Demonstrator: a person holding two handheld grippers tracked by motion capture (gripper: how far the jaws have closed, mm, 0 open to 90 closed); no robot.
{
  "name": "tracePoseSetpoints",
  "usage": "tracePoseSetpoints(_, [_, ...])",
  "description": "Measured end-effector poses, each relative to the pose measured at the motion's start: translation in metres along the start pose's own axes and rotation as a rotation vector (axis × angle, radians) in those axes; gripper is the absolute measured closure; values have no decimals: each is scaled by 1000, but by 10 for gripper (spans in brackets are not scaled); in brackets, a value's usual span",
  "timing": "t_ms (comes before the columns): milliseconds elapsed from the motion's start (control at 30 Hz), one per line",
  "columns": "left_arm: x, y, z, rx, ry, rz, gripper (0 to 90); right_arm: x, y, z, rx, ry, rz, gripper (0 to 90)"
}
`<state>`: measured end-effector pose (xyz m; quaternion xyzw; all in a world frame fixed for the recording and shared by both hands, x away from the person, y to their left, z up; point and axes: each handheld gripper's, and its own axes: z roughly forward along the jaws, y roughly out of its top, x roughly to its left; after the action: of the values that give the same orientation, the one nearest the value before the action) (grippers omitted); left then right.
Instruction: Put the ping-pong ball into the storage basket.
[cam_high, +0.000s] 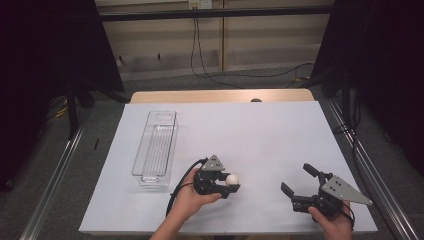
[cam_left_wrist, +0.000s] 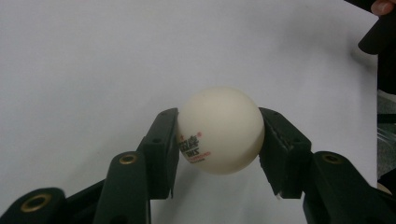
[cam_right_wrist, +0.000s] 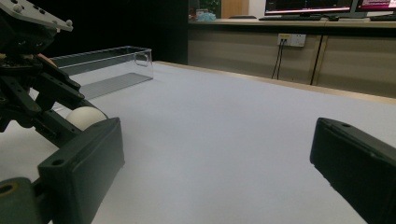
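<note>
A cream table-tennis ball (cam_left_wrist: 220, 129) with red and black print sits clamped between the two black jaws of my left gripper (cam_left_wrist: 219, 140). From above, that gripper (cam_high: 227, 182) is near the table's front middle, holding the ball (cam_high: 232, 179) just over the white sheet. My right gripper (cam_high: 299, 180) rests at the front right, its jaws spread wide with nothing between them. In the right gripper view, the ball (cam_right_wrist: 84, 116) and the left gripper (cam_right_wrist: 70, 123) show at the left behind my own left jaw.
A long clear plastic bin (cam_high: 155, 147) lies lengthwise on the left part of the white sheet (cam_high: 250, 130), also seen as the clear bin (cam_right_wrist: 105, 67) in the right gripper view. A wooden table edge (cam_high: 220, 96) runs along the back.
</note>
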<state>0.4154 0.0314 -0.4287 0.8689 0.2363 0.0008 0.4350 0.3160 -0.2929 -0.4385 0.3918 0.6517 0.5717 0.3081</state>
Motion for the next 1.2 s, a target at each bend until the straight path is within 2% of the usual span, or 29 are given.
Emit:
tracePoseSetpoints(200, [2, 0, -3, -22, 8, -8, 511, 0, 0, 0, -2, -1, 3, 25])
tracePoseSetpoints(333, [3, 0, -5, -11, 11, -9, 511, -1, 0, 0, 1, 0, 2, 25])
tracePoseSetpoints(633, [7, 1, -9, -20, 22, -14, 510, 0, 0, 1, -3, -3, 9, 25])
tracePoseSetpoints(667, [7, 1, -10, -27, 20, -28, 510, 0, 0, 1, 0, -1, 7, 25])
tracePoseSetpoints(733, [8, 1, -12, -21, 25, -16, 511, 0, 0, 1, -3, -4, 9, 25])
tracePoseSetpoints(800, [9, 1, -12, -35, 26, -21, 511, 0, 0, 1, -3, -4, 9, 25])
tracePoseSetpoints(1000, [10, 2, -15, -26, 27, -23, 511, -1, -1, 1, 5, -4, 12, 24])
tracePoseSetpoints(1033, [10, 2, -16, -27, 30, -31, 511, -1, -1, 1, 6, -2, 7, 24])
tracePoseSetpoints(1067, [10, 2, -16, -32, 60, -24, 511, -1, -1, 1, 7, 0, 7, 24])
tracePoseSetpoints(1100, [11, 2, -17, -28, 34, -25, 511, -1, -1, 1, 7, 0, 7, 24])
tracePoseSetpoints(1200, [13, 2, -19, -35, 32, -27, 511, 0, -1, 1, 13, -1, 14, 24])
